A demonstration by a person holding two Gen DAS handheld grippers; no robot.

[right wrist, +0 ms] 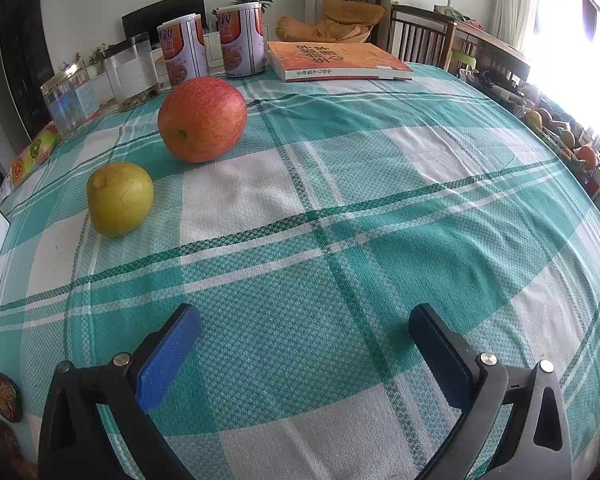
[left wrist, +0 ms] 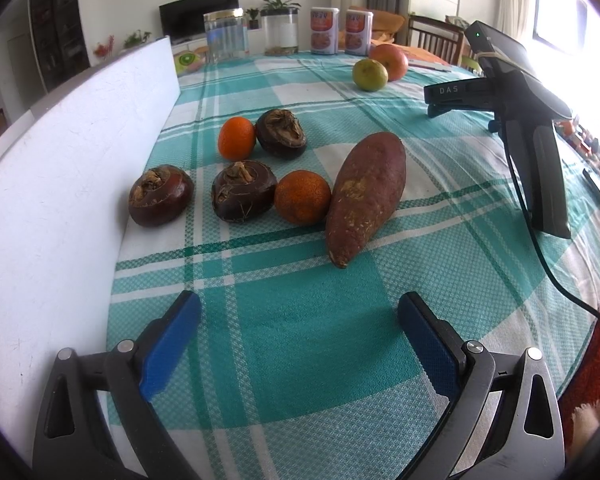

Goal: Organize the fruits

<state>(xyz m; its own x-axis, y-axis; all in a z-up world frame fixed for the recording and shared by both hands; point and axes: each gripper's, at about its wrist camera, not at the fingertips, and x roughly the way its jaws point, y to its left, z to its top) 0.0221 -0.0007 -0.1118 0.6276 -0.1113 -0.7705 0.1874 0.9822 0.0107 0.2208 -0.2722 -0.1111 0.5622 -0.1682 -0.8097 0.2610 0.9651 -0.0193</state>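
On the green checked tablecloth (left wrist: 300, 340) lie a sweet potato (left wrist: 366, 194), two small oranges (left wrist: 302, 197) (left wrist: 236, 138) and three dark water chestnuts (left wrist: 161, 194) (left wrist: 243, 191) (left wrist: 281, 133). Farther back sit a yellow-green fruit (left wrist: 370, 74) (right wrist: 119, 198) and a red apple (left wrist: 389, 61) (right wrist: 202, 119). My left gripper (left wrist: 299, 312) stands open and empty, just short of the sweet potato. My right gripper (right wrist: 305, 326) is open too, empty over bare cloth, with the two fruits ahead to its left. Its body (left wrist: 512, 92) shows at the right in the left wrist view.
A white board (left wrist: 72, 168) walls the left side. At the table's far edge stand two glass jars (right wrist: 66, 102) (right wrist: 134, 72), two printed cans (right wrist: 184, 50) (right wrist: 242, 40) and an orange book (right wrist: 340, 60). A black cable (left wrist: 548, 264) trails off the right. Chairs stand behind.
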